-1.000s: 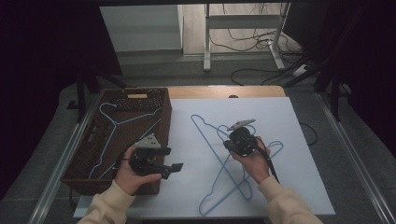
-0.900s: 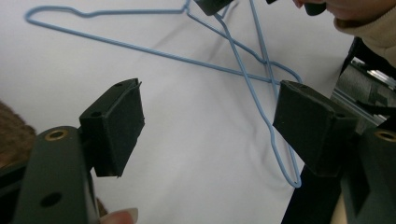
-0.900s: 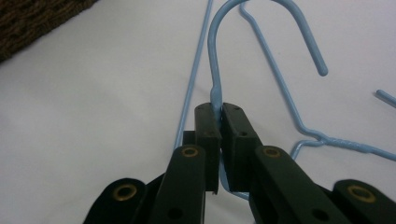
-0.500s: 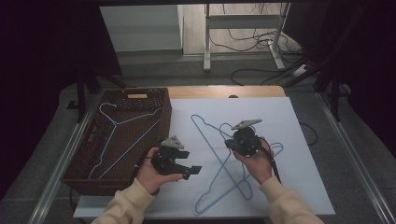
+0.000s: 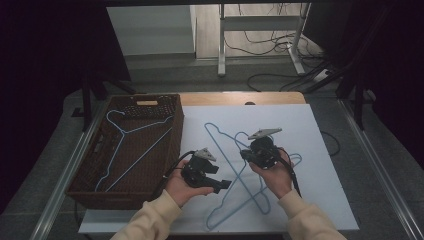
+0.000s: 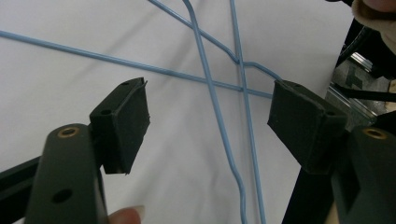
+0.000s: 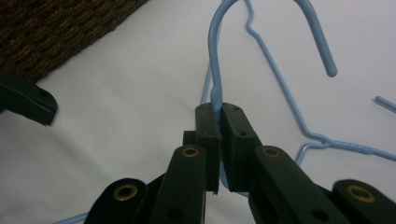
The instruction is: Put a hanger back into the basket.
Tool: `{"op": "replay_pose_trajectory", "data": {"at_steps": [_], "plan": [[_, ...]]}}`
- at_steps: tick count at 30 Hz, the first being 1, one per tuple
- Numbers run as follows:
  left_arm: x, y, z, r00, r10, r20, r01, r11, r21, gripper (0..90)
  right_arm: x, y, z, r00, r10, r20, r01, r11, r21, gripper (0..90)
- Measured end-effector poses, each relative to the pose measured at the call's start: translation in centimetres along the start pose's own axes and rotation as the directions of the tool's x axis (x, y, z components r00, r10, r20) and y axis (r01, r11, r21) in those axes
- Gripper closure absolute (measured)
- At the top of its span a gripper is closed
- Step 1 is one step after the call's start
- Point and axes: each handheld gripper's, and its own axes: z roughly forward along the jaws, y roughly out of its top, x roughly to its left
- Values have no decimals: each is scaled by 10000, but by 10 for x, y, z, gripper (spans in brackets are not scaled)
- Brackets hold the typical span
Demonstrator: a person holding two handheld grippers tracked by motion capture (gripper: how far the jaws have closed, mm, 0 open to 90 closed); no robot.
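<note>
Two blue wire hangers [image 5: 218,142] lie crossed on the white table [image 5: 320,130]. My right gripper [image 5: 245,151] is shut on the hook of one blue hanger [image 7: 215,70], the wire pinched between its pads [image 7: 208,123]. My left gripper [image 5: 225,185] points right, low over the crossed wires. In the left gripper view its jaws [image 6: 210,107] stand open and have just been closing a little. The hanger wires [image 6: 217,116] run through the gap between them without touching either pad. A third blue hanger [image 5: 120,145] lies inside the brown wicker basket [image 5: 176,125].
The basket takes up the table's left side, and its weave [image 7: 70,28] lies close to the held hook. One jaw of the left gripper [image 7: 28,102] comes in at the left of the right gripper view. Cables and a metal frame [image 5: 260,45] stand beyond the table.
My left gripper has moved right, from beside the basket to over the crossed hangers, and a little lower. My right gripper has kept still, holding the hook.
</note>
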Motion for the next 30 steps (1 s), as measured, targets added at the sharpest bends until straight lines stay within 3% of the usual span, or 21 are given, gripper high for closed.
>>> {"op": "replay_pose_trajectory", "data": {"at_steps": [4,7,14,16,23,28,30], "plan": [[-2,4,16,9999,-152,-7,152,9997,213,337,2,1,-2,10000,55,-52,-55,10000,-69,857],[-1,6,29,9984,-421,365,409,9986,339,376,2,1,-3,10000,17,-81,-18,9999,-129,857],[8,5,46,9935,-963,599,933,9943,516,566,3,-1,-7,9997,77,-213,-82,9997,-236,857],[11,4,47,9913,-1121,685,1088,9928,499,625,3,-2,-9,9996,98,-256,-105,9996,-266,857],[11,3,49,9883,-1000,1150,934,9937,616,842,2,-5,-13,9990,218,-395,-232,9991,-356,856],[13,3,44,9859,-1180,1187,1129,9924,491,857,0,-6,-14,9976,297,-622,-330,9980,-531,833],[14,3,42,9836,-1302,1244,1263,9912,389,859,-3,-6,-17,9951,238,-960,-318,9961,-818,733]]}}
